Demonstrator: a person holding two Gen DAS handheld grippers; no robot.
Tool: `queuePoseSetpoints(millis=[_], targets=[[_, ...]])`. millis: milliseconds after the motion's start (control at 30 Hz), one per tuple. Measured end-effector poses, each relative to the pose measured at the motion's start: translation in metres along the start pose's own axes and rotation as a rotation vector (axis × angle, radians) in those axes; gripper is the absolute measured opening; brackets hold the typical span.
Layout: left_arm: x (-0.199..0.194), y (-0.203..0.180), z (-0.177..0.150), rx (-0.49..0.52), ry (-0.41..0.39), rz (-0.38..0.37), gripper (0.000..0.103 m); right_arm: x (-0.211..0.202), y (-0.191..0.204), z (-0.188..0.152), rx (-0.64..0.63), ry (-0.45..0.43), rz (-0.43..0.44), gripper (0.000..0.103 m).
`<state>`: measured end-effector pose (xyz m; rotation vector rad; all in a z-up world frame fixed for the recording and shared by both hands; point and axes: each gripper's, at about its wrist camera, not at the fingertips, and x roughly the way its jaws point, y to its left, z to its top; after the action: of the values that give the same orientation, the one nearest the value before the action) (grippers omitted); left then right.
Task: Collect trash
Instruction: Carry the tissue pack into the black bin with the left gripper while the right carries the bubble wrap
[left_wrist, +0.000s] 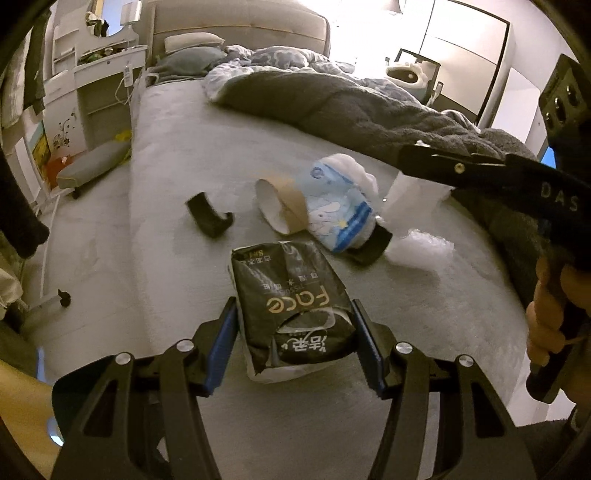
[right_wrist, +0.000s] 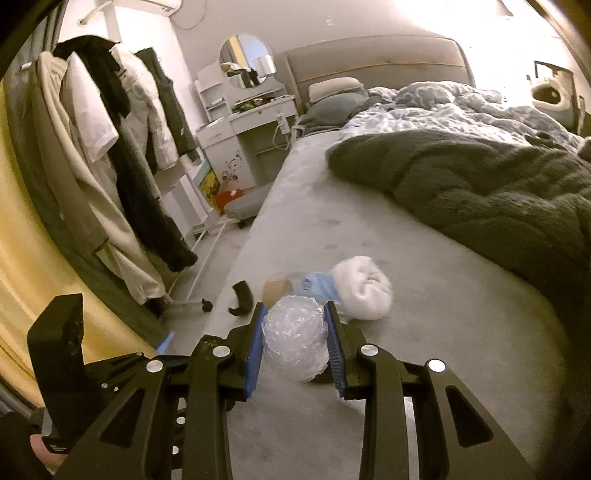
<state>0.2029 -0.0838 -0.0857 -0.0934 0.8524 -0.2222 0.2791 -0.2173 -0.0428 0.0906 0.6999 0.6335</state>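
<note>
Black plastic, the tissue pack lies on the grey bed, long axis running away from the left gripper, whose blue pads clasp its torn near end. The right gripper, angled down, squeezes a crumpled clear wrap just above the bed.

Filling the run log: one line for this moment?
left hand-held gripper: shut on black tissue pack | right hand-held gripper: shut on bubble wrap | bed: trash remains
</note>
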Motion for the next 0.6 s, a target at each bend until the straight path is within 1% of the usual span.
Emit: queuePoseSetpoints(millis=[167, 300, 600], targets=[[-0.014, 0.023, -0.001, -0.024, -0.015, 0.014, 0.062, 0.019, 0.022, 0.006, -0.027, 0.019, 0.016, 0.032], [-0.025, 0.049, -0.005, -0.055, -0.024, 0.043, 0.062, 0.030, 0.042, 0.011, -0.050, 0.026, 0.034, 0.032], [-0.037, 0.101, -0.015, -0.123, 0.004, 0.118, 0.062, 0.059, 0.086, 0.017, -0.102, 0.057, 0.074, 0.032]])
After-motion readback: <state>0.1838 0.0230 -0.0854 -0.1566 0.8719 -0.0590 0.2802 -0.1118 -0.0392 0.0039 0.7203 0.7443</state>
